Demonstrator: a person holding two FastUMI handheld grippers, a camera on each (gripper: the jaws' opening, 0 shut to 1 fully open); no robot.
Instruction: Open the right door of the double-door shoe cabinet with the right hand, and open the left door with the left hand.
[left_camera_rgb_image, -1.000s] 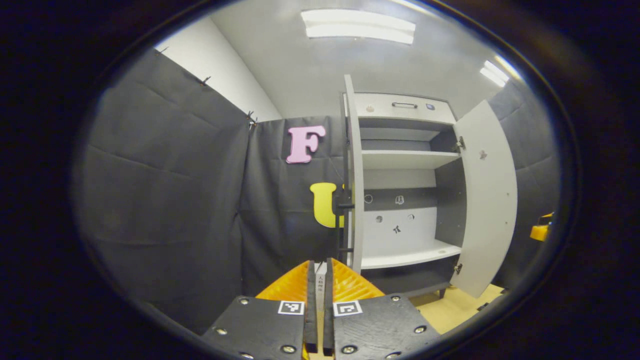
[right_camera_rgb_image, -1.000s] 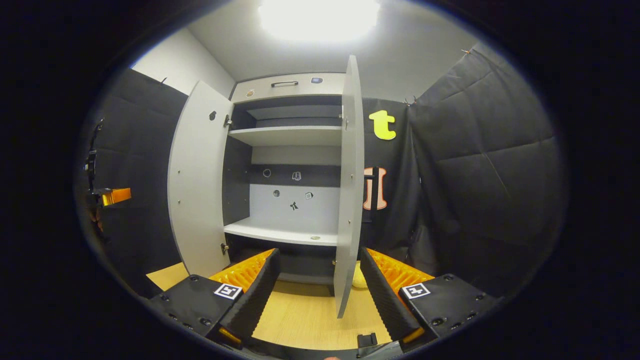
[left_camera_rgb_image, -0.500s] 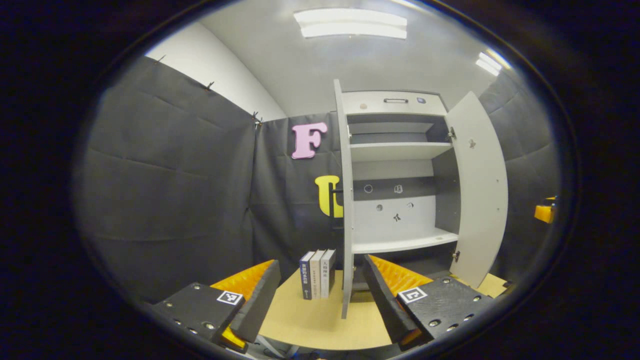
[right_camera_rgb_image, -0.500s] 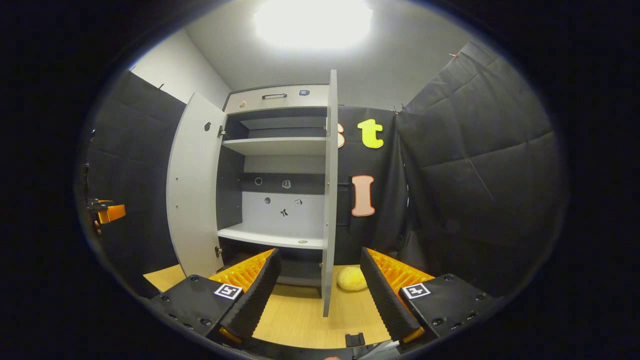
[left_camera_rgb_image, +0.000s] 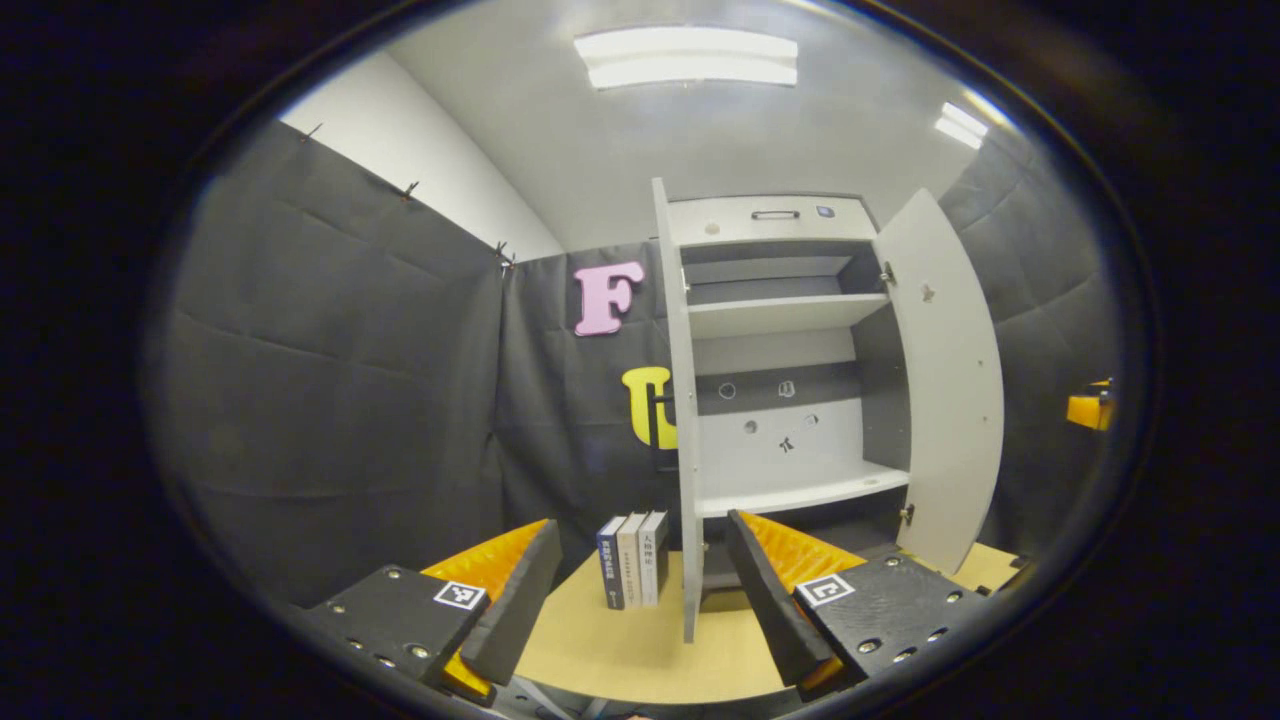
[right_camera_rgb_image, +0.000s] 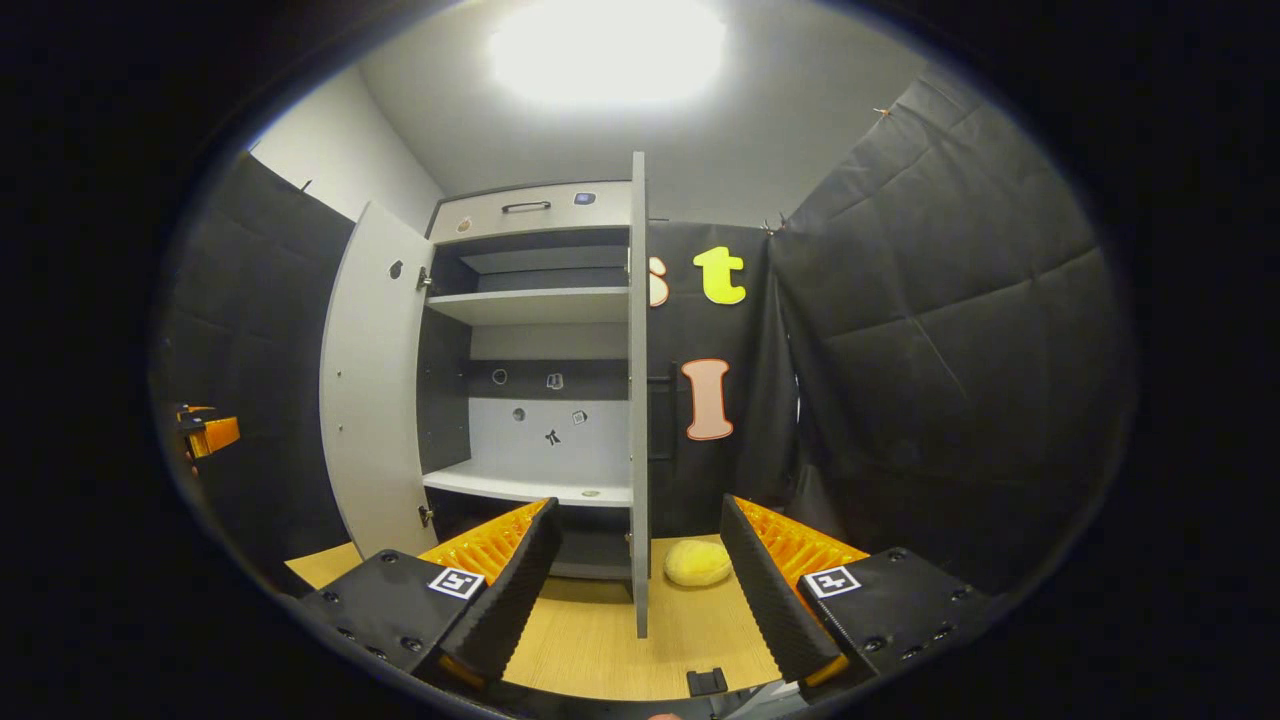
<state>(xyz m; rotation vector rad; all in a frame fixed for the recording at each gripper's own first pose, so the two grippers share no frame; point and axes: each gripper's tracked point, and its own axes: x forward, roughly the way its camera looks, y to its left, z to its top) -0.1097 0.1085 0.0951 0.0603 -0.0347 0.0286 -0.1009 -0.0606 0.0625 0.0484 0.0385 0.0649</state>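
Note:
The shoe cabinet (left_camera_rgb_image: 790, 330) is pale grey with a dark inside and empty shelves. Both its doors stand open. In the left gripper view the left door (left_camera_rgb_image: 686, 430) is edge-on just ahead of my left gripper (left_camera_rgb_image: 641, 522), which is open and holds nothing. The right door (left_camera_rgb_image: 945, 370) swings wide on the far side. In the right gripper view the right door (right_camera_rgb_image: 637, 400) is edge-on between the fingers of my right gripper (right_camera_rgb_image: 639, 502), open and apart from it. The left door (right_camera_rgb_image: 375, 390) hangs open at left.
Three books (left_camera_rgb_image: 633, 558) stand upright on the wooden table (left_camera_rgb_image: 600, 650) left of the left door. A yellow lump (right_camera_rgb_image: 697, 562) lies on the table (right_camera_rgb_image: 600, 650) right of the right door. Black cloth walls close in both sides. The other gripper (left_camera_rgb_image: 1090, 410) (right_camera_rgb_image: 205, 435) shows at each view's edge.
My left gripper was shut a second ago and has since gone open. Both grippers have drawn back a little from the cabinet. The doors have stayed open.

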